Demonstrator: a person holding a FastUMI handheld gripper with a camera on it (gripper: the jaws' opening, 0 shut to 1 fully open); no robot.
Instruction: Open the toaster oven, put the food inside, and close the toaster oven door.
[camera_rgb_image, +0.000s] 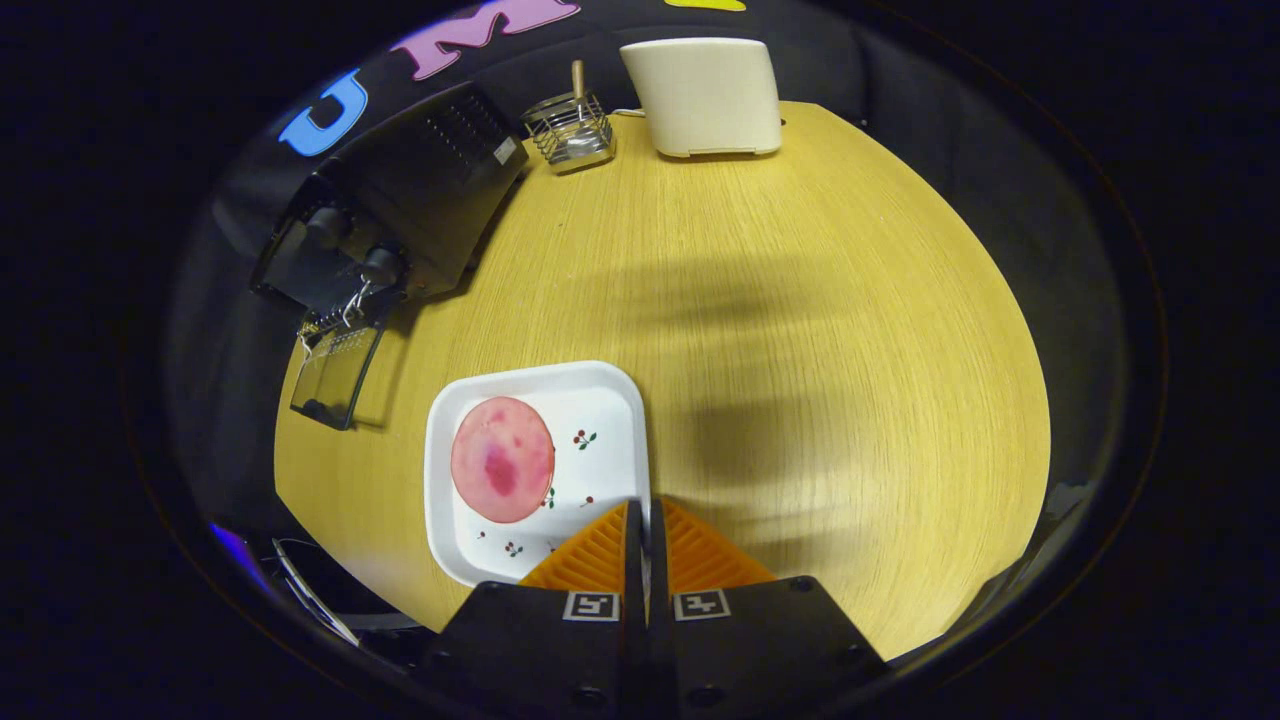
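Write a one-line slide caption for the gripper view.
Shut, empty gripper over white tray's edge, pink food slice beside fingers, toaster oven door already open beyond.

light falls from above on the round yellow wooden table (800, 300), bright and evenly. soft dark shadows lie just ahead of the closed orange ribbed fingers (690, 560). the edges curve strongly and turn dim; focus is sharp.

The tool's (640, 520) orange ribbed fingers (600, 555) cover the near corner of the white square tray (610, 420). Inside the open black toaster oven (400, 210), all dark. Contents of the wire basket (570, 130) too small to tell.
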